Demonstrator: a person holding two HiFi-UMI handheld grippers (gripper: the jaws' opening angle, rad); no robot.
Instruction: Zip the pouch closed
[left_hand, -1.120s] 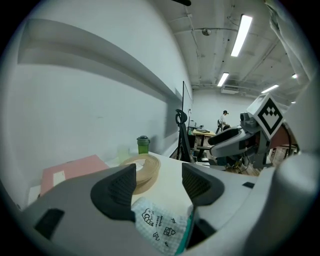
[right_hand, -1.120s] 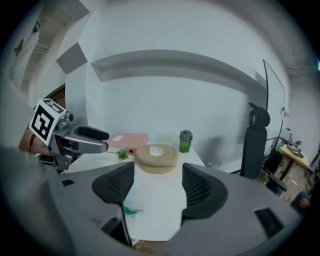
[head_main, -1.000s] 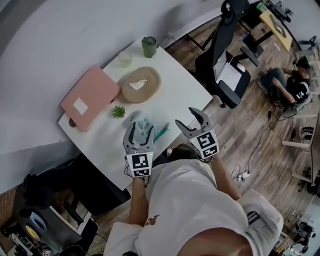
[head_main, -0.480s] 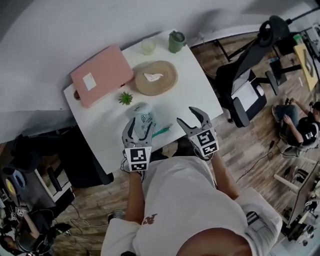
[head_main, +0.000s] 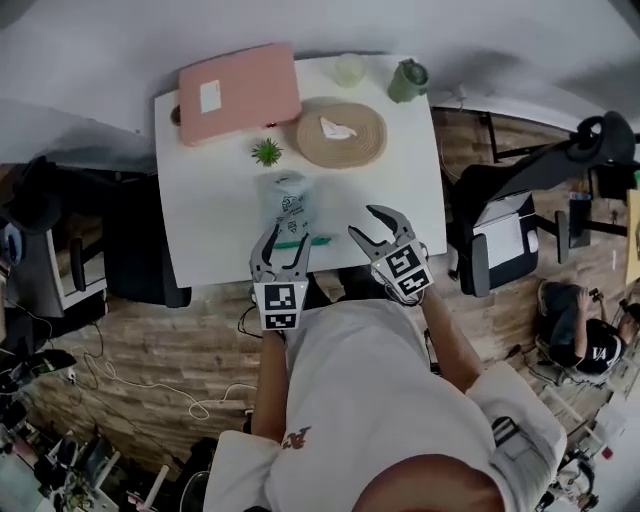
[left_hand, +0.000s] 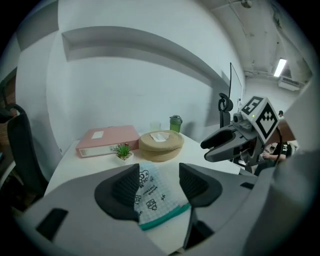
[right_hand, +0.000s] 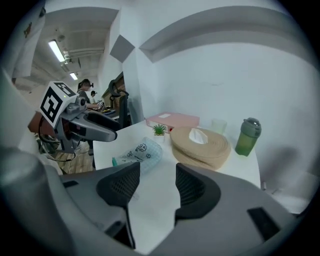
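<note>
A pale blue printed pouch (head_main: 287, 205) with a green zip edge (head_main: 296, 241) lies on the white table (head_main: 210, 215) near its front edge. My left gripper (head_main: 286, 241) hovers over the zip end. In the left gripper view the pouch (left_hand: 156, 194) shows between the fingers (left_hand: 122, 187), whose pads do not press on it. My right gripper (head_main: 363, 222) hangs over bare table to the pouch's right, apart from it. In the right gripper view the pouch (right_hand: 141, 150) lies ahead to the left. Both pairs of jaws have just been closing and still stand open, the right pair with nothing between.
Further back stand a pink binder (head_main: 240, 90), a small green plant (head_main: 266, 152), a round woven tray (head_main: 342, 135) holding a tissue, a clear glass (head_main: 348, 68) and a green cup (head_main: 408, 80). A black office chair (head_main: 500, 235) stands right of the table, a dark chair (head_main: 135, 250) left.
The head view has swung round, so the table now lies square. Both grippers have sunk and tipped down toward the table's front edge, and their jaws look narrower.
</note>
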